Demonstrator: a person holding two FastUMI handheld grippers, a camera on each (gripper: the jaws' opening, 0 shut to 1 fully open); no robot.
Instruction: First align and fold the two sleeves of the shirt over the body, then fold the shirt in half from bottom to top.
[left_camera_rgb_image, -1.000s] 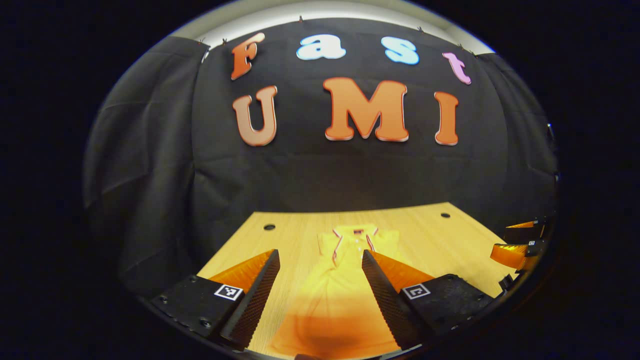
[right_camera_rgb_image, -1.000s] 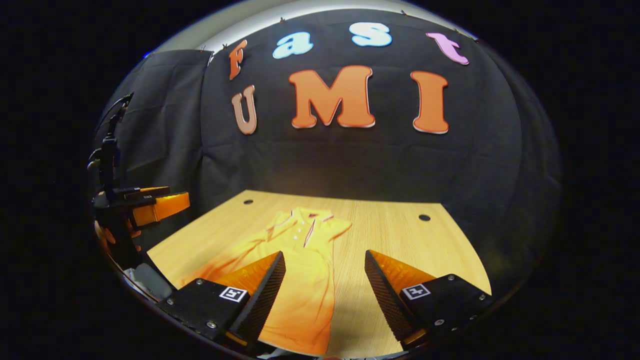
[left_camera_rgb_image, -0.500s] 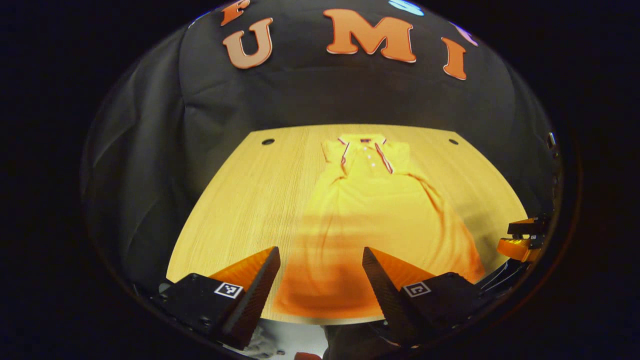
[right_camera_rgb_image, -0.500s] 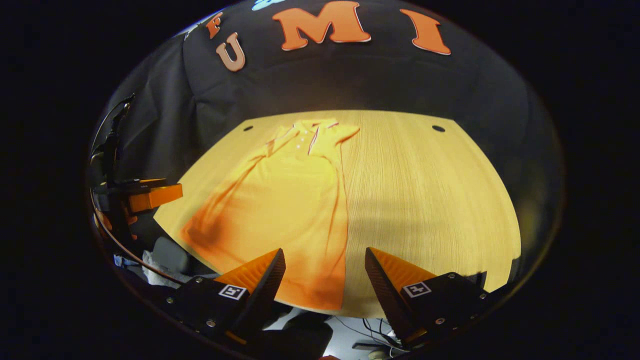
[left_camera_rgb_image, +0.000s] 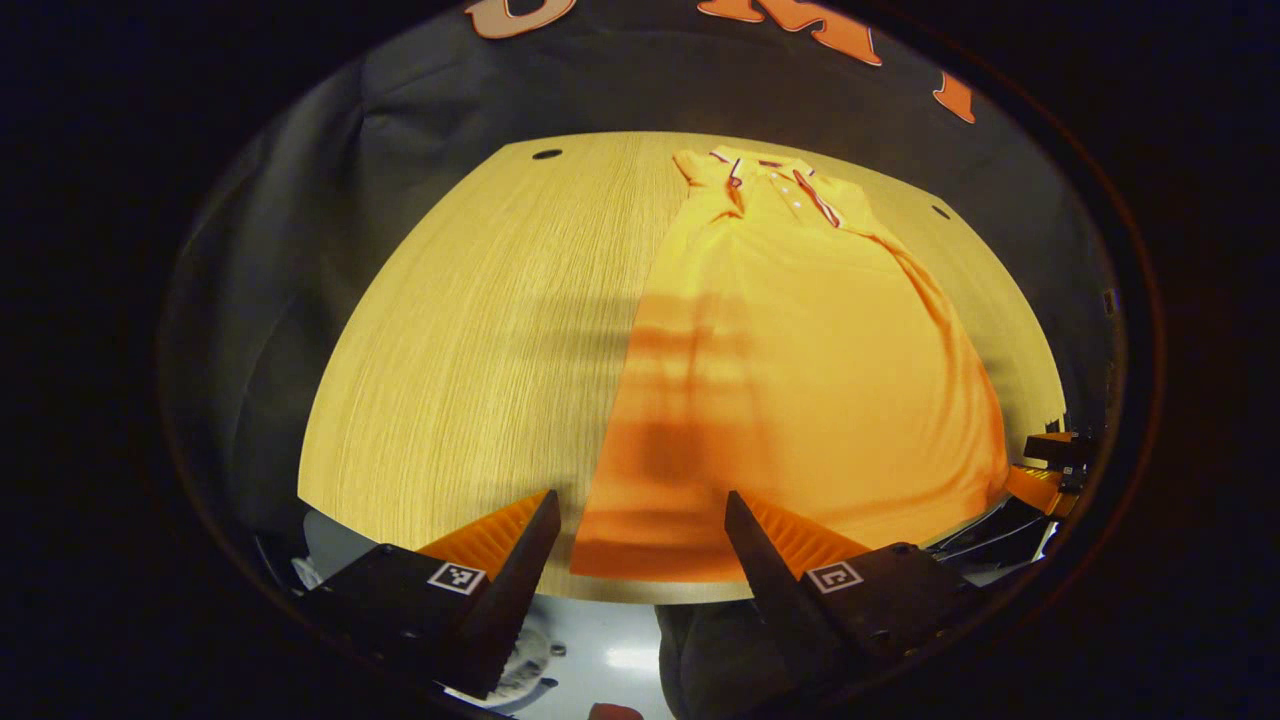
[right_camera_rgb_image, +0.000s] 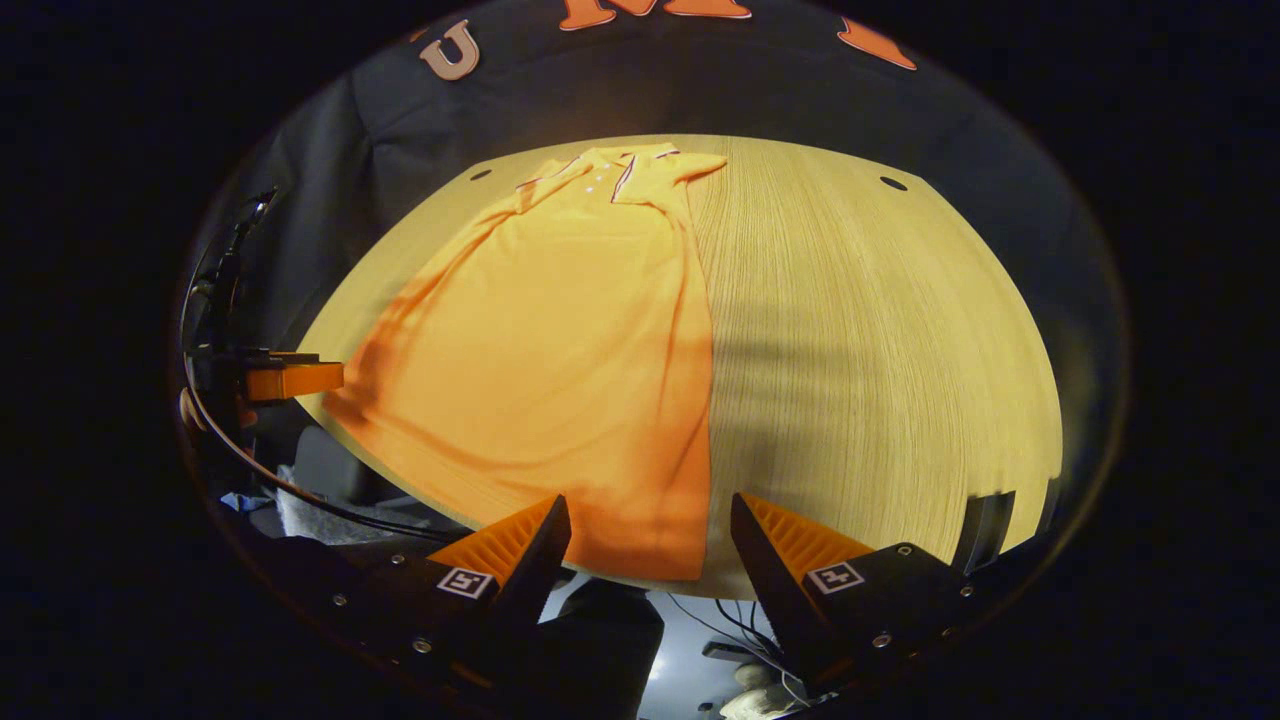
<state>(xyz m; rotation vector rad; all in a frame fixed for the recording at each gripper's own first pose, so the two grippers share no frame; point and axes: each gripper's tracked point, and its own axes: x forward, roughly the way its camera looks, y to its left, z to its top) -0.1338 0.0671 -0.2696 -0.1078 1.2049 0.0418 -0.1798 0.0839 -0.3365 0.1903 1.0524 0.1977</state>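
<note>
Lying flat, shirt (left_camera_rgb_image: 800, 370) on table (left_camera_rgb_image: 470, 340), both grippers agape

Wooden table (left_camera_rgb_image: 470, 330), black cloth wall (right_camera_rgb_image: 620, 90)

A staged recording booth, not a home: black cloth (left_camera_rgb_image: 300, 200) drapes the walls around a bare wooden tabletop (left_camera_rgb_image: 480, 330), with cables (right_camera_rgb_image: 300, 495) trailing below its edge.

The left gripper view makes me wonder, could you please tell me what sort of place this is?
Probably a recording booth, not a home: a black cloth wall behind a bare wooden table, with only a shirt laid out flat on it.
</note>
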